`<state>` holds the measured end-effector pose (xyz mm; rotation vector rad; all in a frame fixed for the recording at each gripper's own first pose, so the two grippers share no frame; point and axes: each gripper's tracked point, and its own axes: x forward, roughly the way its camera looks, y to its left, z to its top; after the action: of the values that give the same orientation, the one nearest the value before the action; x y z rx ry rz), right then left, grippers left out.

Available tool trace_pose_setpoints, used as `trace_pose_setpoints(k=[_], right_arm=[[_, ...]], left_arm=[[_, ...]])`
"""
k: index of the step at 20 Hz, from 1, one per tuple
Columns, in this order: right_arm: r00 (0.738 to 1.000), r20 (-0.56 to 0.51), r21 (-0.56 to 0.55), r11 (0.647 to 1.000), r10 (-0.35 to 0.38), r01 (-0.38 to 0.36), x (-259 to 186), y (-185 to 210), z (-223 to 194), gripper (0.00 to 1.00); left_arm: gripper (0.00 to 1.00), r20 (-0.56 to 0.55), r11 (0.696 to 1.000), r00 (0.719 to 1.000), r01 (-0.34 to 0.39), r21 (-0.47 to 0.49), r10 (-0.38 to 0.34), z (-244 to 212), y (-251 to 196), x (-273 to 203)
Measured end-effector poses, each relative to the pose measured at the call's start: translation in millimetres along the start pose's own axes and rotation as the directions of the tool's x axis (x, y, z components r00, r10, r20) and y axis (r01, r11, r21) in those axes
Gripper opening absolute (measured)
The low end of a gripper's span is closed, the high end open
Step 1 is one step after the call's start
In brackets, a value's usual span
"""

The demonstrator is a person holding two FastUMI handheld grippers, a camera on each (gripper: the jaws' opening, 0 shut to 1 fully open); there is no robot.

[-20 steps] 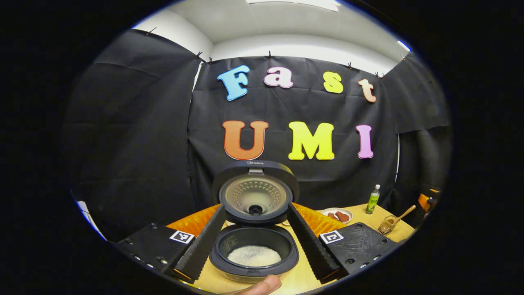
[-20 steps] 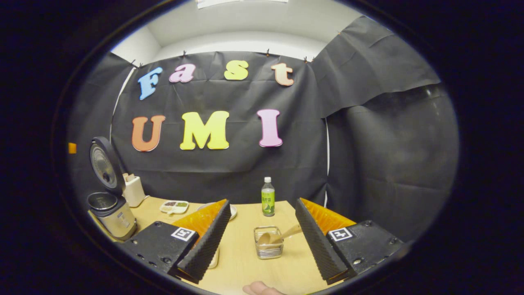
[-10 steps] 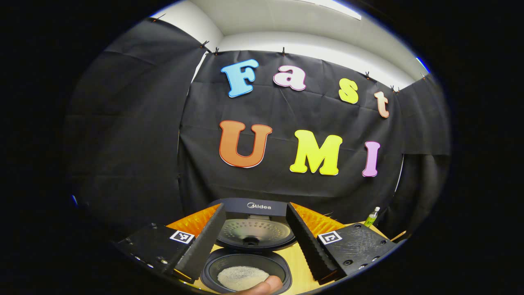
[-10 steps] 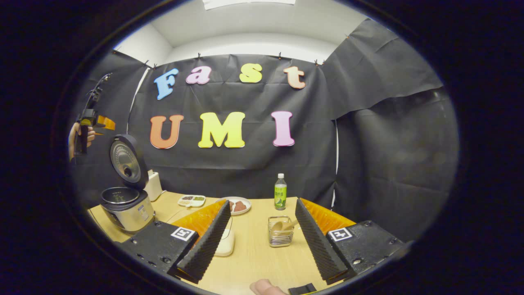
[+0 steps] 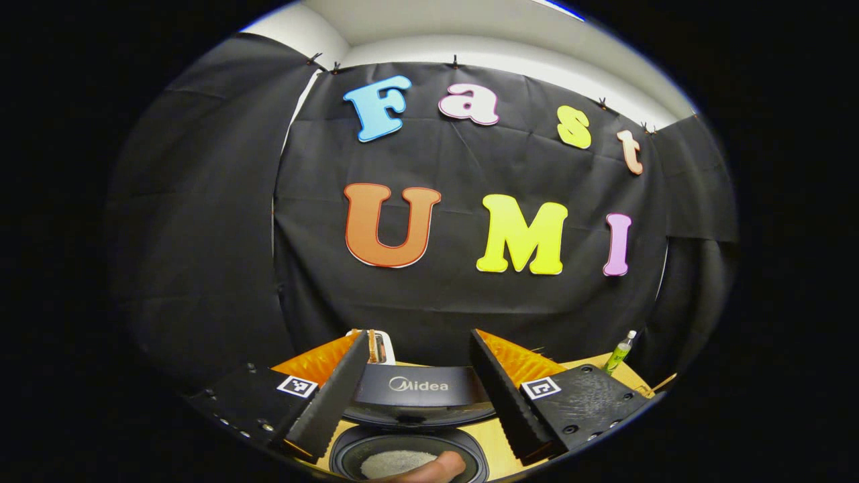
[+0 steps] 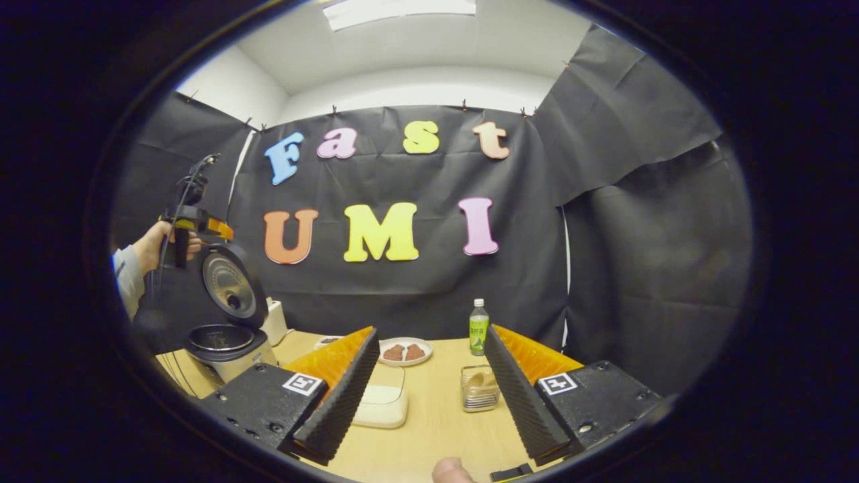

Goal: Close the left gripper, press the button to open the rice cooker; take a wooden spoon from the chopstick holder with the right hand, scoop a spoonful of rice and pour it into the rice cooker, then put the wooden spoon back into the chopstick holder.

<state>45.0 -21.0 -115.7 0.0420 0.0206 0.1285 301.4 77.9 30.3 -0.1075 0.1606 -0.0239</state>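
Note:
The rice cooker (image 6: 228, 345) stands at the table's left end with its lid (image 6: 231, 295) raised. In the left gripper view the lid (image 5: 419, 388) lies between my open left gripper's (image 5: 421, 339) fingers, and the pot with white rice (image 5: 396, 463) shows below it. A hand holds that left gripper (image 6: 201, 225) just above the lid's top edge. My right gripper (image 6: 429, 332) is open and holds nothing. Past its fingers, the wooden spoon (image 6: 482, 380) sits in the wire chopstick holder (image 6: 480, 396). A white rice container (image 6: 382, 406) lies to the holder's left.
A plate of red food (image 6: 402, 352) and a green bottle (image 6: 478, 327) stand at the back of the wooden table (image 6: 429, 436). A white box (image 6: 274, 320) sits behind the cooker. A thumb (image 5: 436, 466) shows at the bottom of the left gripper view.
The left gripper has risen from in front of the open cooker to above its lid. The right gripper has drawn back and up from the chopstick holder. Both stay open.

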Motion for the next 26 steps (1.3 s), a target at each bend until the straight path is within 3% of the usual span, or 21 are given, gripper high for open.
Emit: trace_pose_setpoints(k=[2,3,4,6,10,17,22,26], right_arm=[[0.999,0.024,-0.006,0.999,-0.041,0.042,-7,-7,8,1.0],[0.998,0.025,0.0,0.998,-0.061,0.061,-11,-9,11,1.0],[0.997,0.016,0.006,0.997,-0.075,0.075,-14,-11,9,1.0],[0.995,-0.029,0.006,0.995,-0.095,0.095,-21,-12,2,1.0],[0.992,-0.1,0.004,0.997,-0.077,0.077,-24,4,-7,1.0],[0.995,-0.081,-0.07,0.996,-0.054,0.049,-54,14,1,1.0],[0.992,-0.112,-0.031,0.998,-0.055,0.052,-77,18,-4,1.0],[0.995,-0.097,-0.021,0.999,-0.026,0.024,-89,32,5,1.0]], left_arm=[[0.95,-0.024,0.998,0.999,-0.027,0.05,0.028,-10,5,6],[0.85,-0.014,0.998,0.999,-0.029,0.057,0.029,-9,6,6],[0.87,-0.012,0.998,0.999,-0.029,0.049,0.03,-9,6,6],[1.0,-0.018,0.998,0.999,-0.028,0.051,0.029,-13,3,1],[0.97,-0.036,0.998,0.999,-0.031,0.047,0.033,-19,3,-12],[0.97,-0.035,0.998,0.998,-0.04,0.052,0.042,-40,0,-51],[1.0,-0.081,0.997,0.996,-0.024,0.07,0.03,-75,-5,-84],[0.96,-0.15,0.998,0.989,-0.002,0.066,0.011,-114,-8,-108]])
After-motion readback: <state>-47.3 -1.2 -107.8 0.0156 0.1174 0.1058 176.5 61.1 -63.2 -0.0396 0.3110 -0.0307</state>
